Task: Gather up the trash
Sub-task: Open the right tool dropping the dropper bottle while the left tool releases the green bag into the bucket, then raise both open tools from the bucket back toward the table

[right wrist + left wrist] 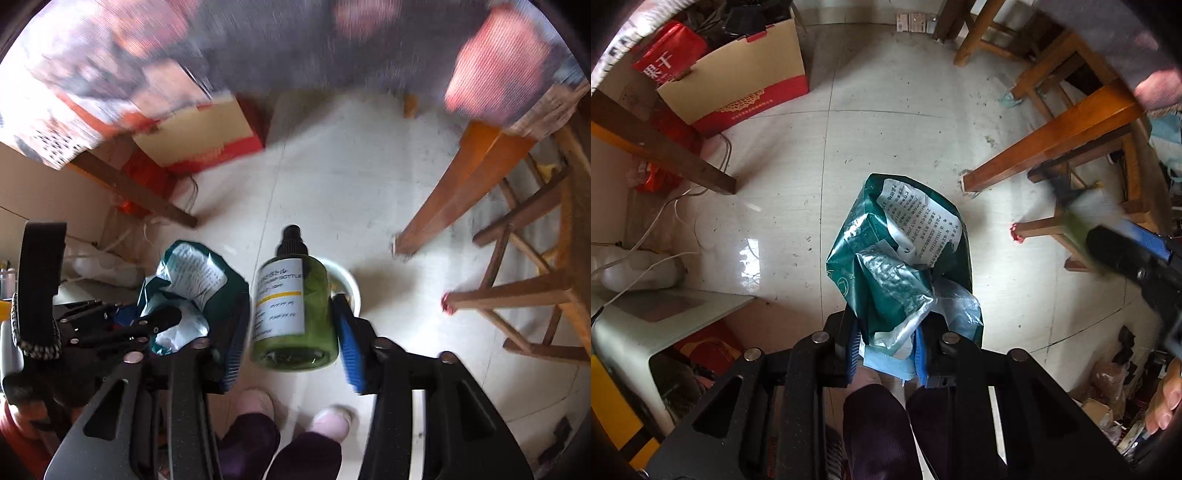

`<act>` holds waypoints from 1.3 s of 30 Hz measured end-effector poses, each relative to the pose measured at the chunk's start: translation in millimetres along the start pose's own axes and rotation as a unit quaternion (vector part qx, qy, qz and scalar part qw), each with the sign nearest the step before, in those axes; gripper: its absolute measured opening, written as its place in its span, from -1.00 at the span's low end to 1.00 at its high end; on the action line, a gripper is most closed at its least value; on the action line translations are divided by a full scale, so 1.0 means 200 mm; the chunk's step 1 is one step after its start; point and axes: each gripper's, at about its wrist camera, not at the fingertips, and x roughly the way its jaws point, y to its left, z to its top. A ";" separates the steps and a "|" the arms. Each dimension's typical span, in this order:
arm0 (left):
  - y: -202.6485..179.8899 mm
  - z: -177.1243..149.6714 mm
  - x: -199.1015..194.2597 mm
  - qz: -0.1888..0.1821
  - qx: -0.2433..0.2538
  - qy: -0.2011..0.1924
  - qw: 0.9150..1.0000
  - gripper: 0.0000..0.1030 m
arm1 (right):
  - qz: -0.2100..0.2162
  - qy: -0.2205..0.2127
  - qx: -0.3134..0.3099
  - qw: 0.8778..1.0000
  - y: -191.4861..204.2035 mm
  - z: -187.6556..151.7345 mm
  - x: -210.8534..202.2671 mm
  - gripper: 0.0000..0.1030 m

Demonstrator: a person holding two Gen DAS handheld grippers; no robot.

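A crumpled green plastic bag with a printed white label, clear film and a scrap of blue paper hangs from my left gripper, which points down at the floor and is shut on it. In the right wrist view the same bag and left gripper show at the left. A green pump bottle with a black cap stands between the blue pads of my right gripper. The right pad is against it and the left pad looks slightly off it. Directly below sits a white round container.
Pale tiled floor lies below. A red and tan cardboard box stands far left, wooden table legs and a stool at the right. Cables and a white appliance crowd the left. The person's feet are underneath.
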 end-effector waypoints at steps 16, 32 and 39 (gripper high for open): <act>-0.23 0.16 0.29 -0.022 0.016 0.034 0.999 0.12 | -0.024 -0.002 0.036 0.999 -0.16 -0.07 -0.02 0.09; -0.28 0.04 -0.71 0.018 0.085 -0.035 0.996 0.12 | -0.030 -0.063 0.020 0.997 0.09 0.01 -0.73 0.08; -0.25 -0.01 -1.34 0.014 0.080 -0.112 0.990 0.12 | -0.026 -0.108 0.011 0.994 0.30 0.02 -1.19 0.08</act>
